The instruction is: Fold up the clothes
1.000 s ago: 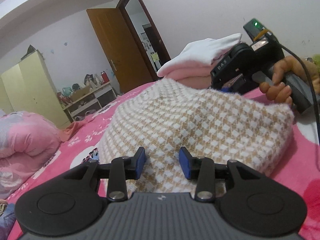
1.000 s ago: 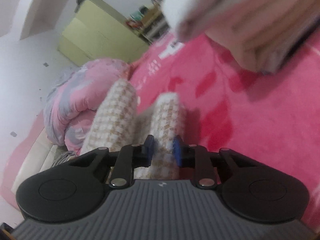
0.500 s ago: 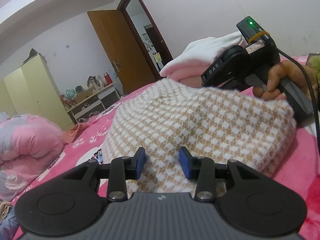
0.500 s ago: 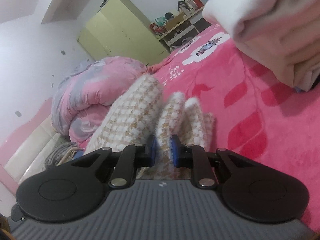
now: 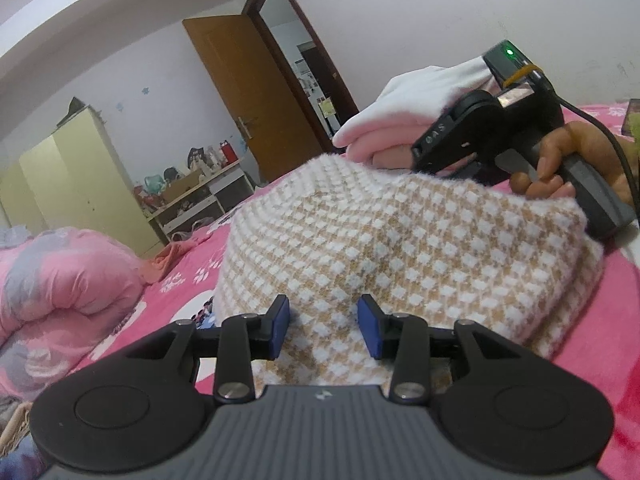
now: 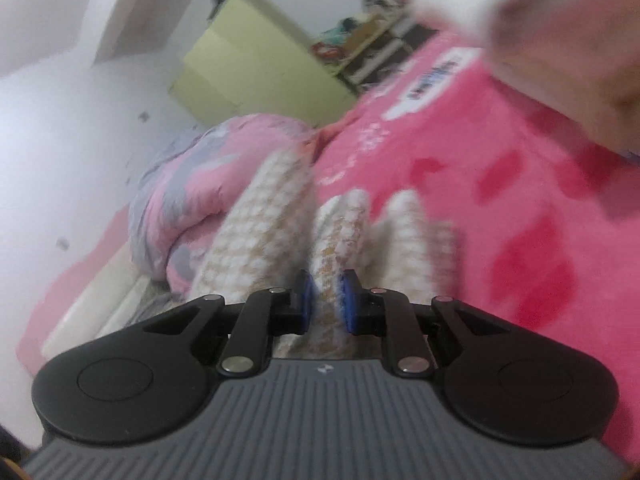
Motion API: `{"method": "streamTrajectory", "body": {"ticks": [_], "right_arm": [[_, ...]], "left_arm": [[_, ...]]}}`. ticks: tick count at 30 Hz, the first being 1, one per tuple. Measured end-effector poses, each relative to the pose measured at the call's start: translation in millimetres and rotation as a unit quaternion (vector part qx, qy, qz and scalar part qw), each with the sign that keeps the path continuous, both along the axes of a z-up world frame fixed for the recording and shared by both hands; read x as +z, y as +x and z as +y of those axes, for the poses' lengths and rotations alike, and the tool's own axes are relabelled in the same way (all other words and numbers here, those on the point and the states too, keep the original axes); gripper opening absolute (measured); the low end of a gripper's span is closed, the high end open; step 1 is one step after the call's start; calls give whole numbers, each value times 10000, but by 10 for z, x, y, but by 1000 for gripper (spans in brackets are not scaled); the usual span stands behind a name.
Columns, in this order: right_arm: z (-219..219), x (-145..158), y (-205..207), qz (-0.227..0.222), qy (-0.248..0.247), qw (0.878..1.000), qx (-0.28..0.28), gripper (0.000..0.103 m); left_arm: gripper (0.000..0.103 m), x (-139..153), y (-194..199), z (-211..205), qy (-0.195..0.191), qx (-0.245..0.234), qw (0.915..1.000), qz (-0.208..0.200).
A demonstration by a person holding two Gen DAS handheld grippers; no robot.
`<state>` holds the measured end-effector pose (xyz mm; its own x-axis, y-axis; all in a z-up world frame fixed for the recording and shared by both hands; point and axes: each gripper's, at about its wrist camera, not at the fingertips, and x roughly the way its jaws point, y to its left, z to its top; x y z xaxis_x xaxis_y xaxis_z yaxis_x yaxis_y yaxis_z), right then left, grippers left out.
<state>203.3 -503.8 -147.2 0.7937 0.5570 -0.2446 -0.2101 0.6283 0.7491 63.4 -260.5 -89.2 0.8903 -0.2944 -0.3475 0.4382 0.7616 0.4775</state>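
On the pink bed [image 5: 580, 392], a fuzzy tan-and-white checked sweater [image 5: 400, 248] is lying in a thick bundle. The left gripper [image 5: 324, 330] is squeezing a fat fold of it between its blue pads. The right gripper [image 6: 325, 302] is pinching a thinner fold tight. A stack of folded clothes [image 5: 404, 120] is sitting just behind. If one side is pulling harder, the fluffy cloth could be slipping out and the fold could be falling open.

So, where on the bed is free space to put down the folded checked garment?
Free: pink blanket between the checked garment and the folded pile. Crowded: the rolled quilt on the garment's other side.
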Motion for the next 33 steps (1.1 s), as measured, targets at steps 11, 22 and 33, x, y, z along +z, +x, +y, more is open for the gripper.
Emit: {"method": "streamTrajectory", "body": {"ticks": [11, 22, 33], "right_arm": [[-192, -148, -92, 200, 156, 9995, -180, 15], [-488, -241, -262, 118, 927, 9925, -790, 37], [-281, 36, -878, -157, 199, 9937, -1092, 37]], "left_arm": [[39, 1, 35, 40, 39, -156, 9999, -51], [45, 162, -19, 239, -379, -106, 9992, 109], [51, 247, -170, 359, -604, -481, 9970, 72]]}}
